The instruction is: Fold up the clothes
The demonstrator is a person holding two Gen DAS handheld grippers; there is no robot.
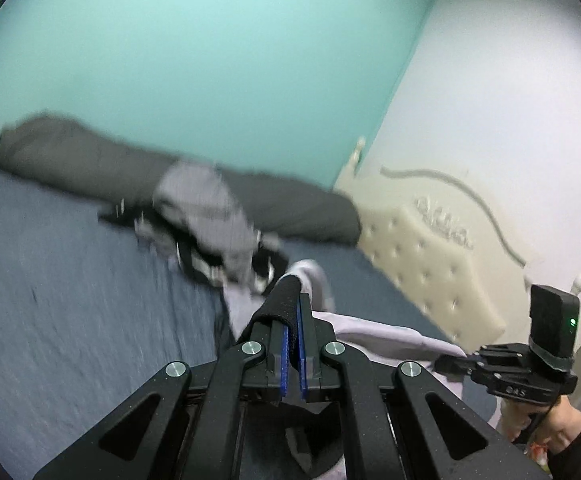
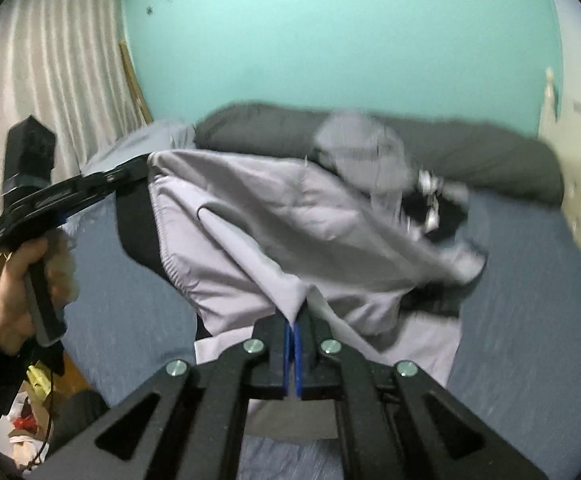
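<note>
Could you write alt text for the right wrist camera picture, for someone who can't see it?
The right gripper is shut on an edge of a pale lilac garment, stretched above a blue-grey bed; the left gripper pinches another edge. Dark bedding lies along a turquoise wall.

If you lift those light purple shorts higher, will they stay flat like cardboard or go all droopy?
Probably droopy. The light purple shorts already sag in soft folds between the left gripper and the right gripper, both shut on the cloth. They look thin, so likely light. The loose end trails toward the bed and would probably swing.
</note>
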